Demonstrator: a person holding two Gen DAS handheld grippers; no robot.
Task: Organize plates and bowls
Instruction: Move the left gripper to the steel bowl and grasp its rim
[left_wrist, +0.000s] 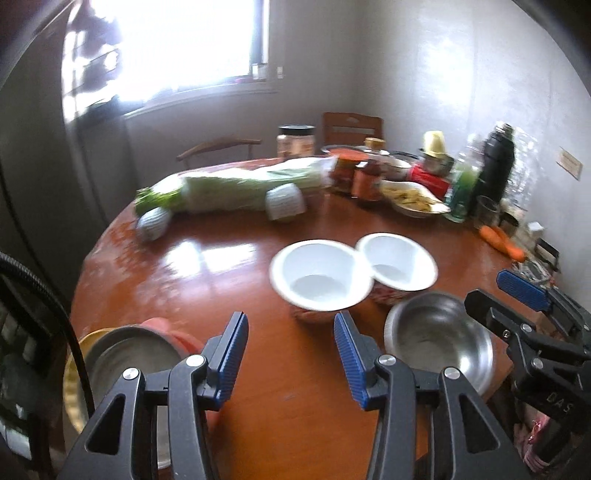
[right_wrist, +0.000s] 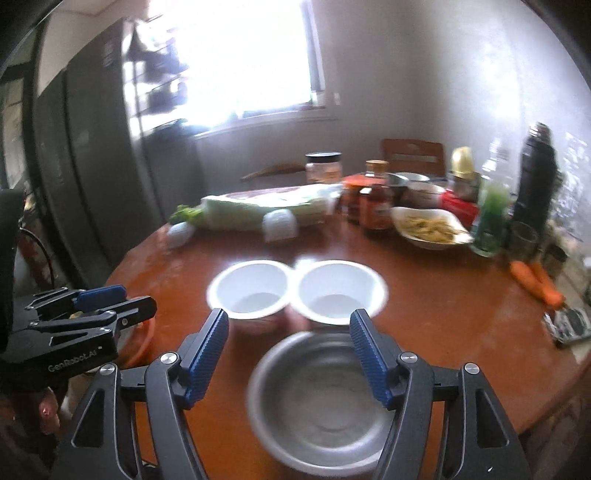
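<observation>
Two white bowls with red patterned outsides stand side by side mid-table: the left one (left_wrist: 319, 275) (right_wrist: 251, 288) and the right one (left_wrist: 397, 260) (right_wrist: 340, 290). A steel bowl (left_wrist: 439, 336) (right_wrist: 321, 402) sits nearer the front edge. My left gripper (left_wrist: 291, 354) is open and empty, just short of the left white bowl. My right gripper (right_wrist: 290, 354) is open and empty, its fingers either side of the steel bowl's far rim. A steel dish on a gold plate and an orange plate (left_wrist: 129, 354) lies at the front left.
The round wooden table (left_wrist: 207, 266) holds a wrapped cabbage (left_wrist: 236, 184), two small overturned white cups (left_wrist: 284, 201), jars, bottles, a dish of food (right_wrist: 430, 227), a black flask (right_wrist: 535, 177) and carrots (right_wrist: 537, 282). Chairs stand behind, under a bright window.
</observation>
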